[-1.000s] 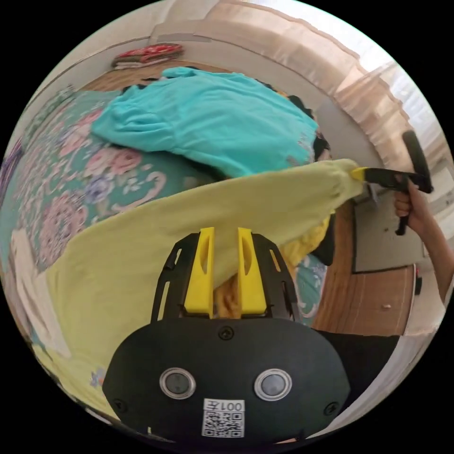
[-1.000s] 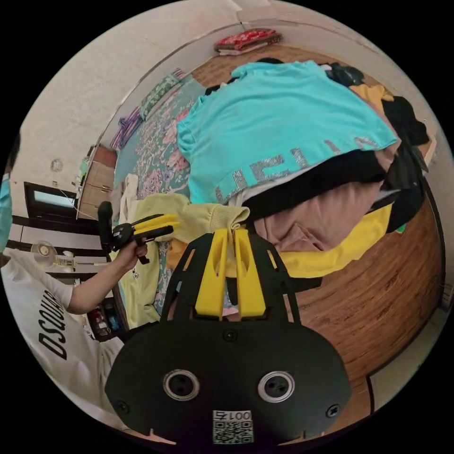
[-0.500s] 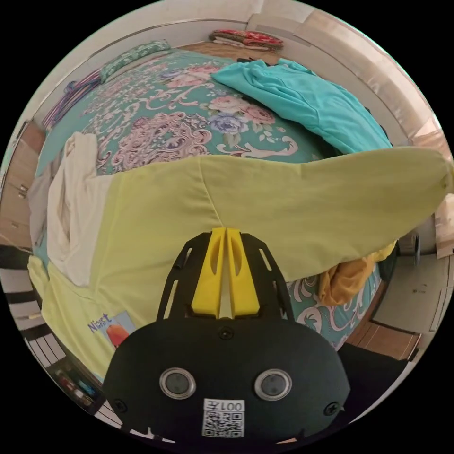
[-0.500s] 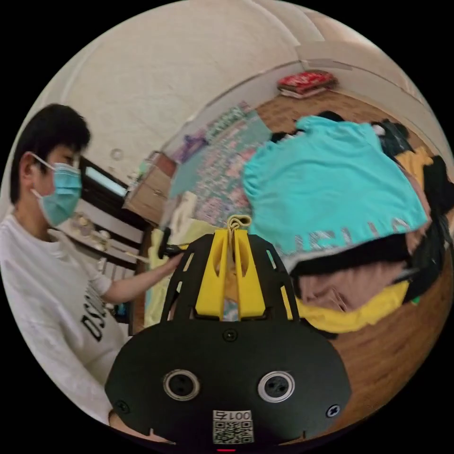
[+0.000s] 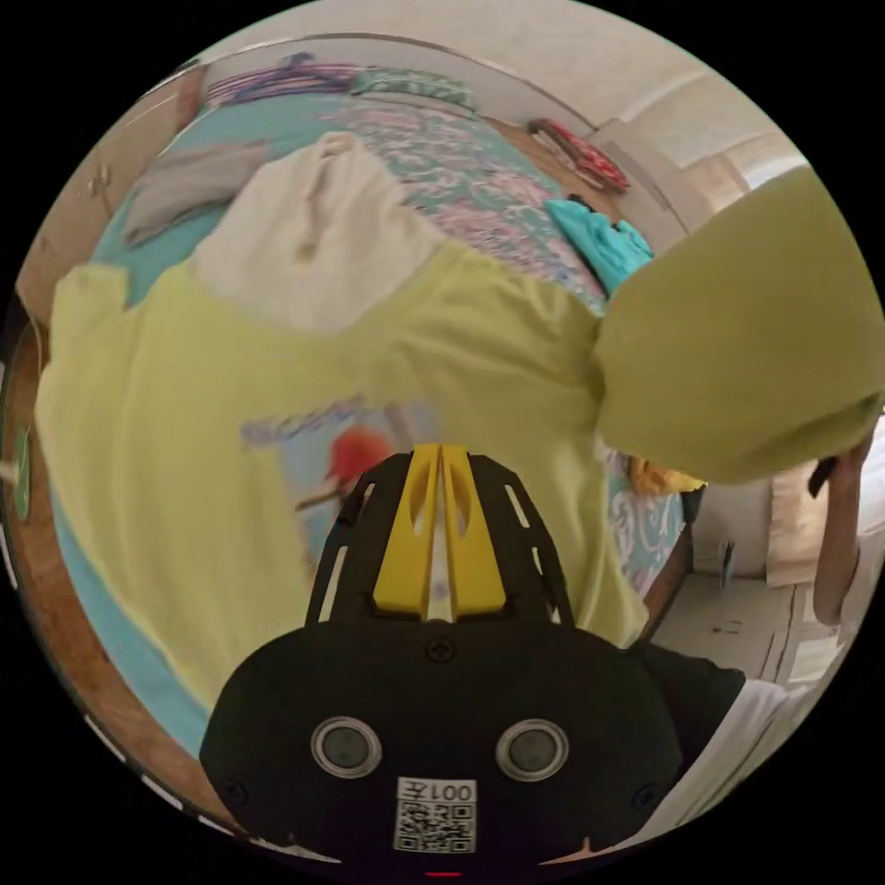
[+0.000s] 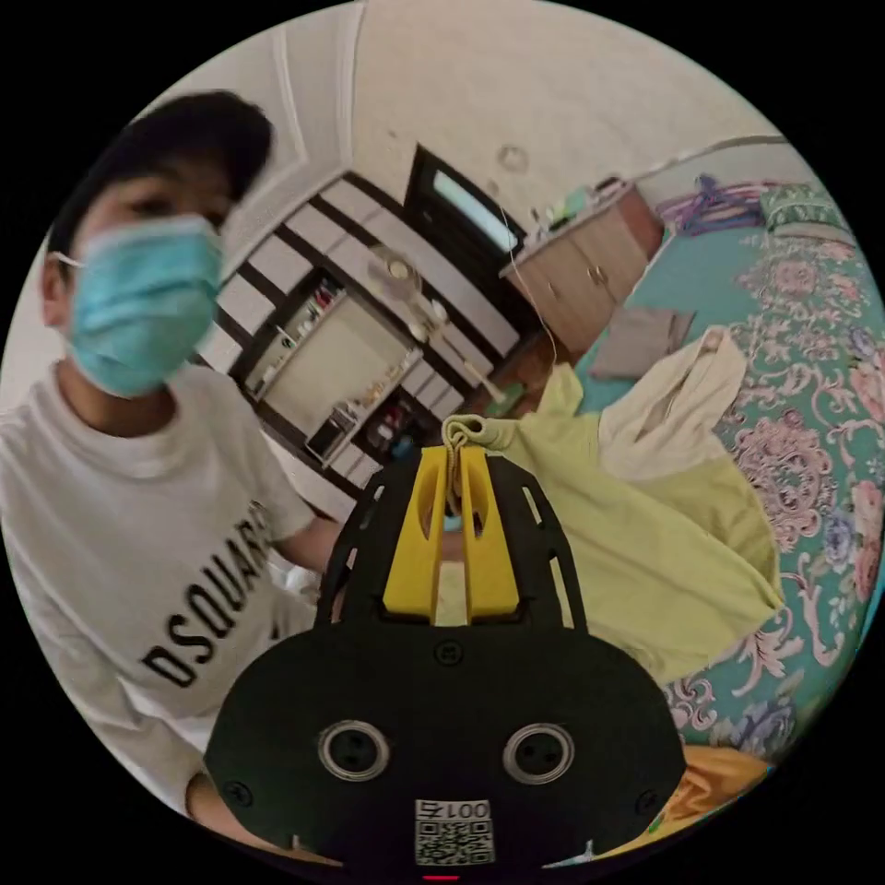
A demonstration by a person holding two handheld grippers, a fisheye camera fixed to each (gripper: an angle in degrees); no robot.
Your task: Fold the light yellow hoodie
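In the left gripper view, the left gripper [image 5: 440, 454] is seen with its jaws closed together above the light yellow hoodie [image 5: 184, 387]; whether cloth is pinched between them cannot be made out. The hoodie lies spread on the floral bedspread [image 5: 479, 198], its printed chest patch blurred and partly hidden by the jaws. A lifted sleeve [image 5: 737, 341] blocks the room behind it.

In the right gripper view, the right gripper [image 6: 450, 454] is clamped on the sleeve's ribbed cuff [image 6: 470, 430], bunched at the jaw tips. A person's white shirt [image 6: 147, 553] is seen beside it, with shelves [image 6: 341, 369] farther off, blurred.
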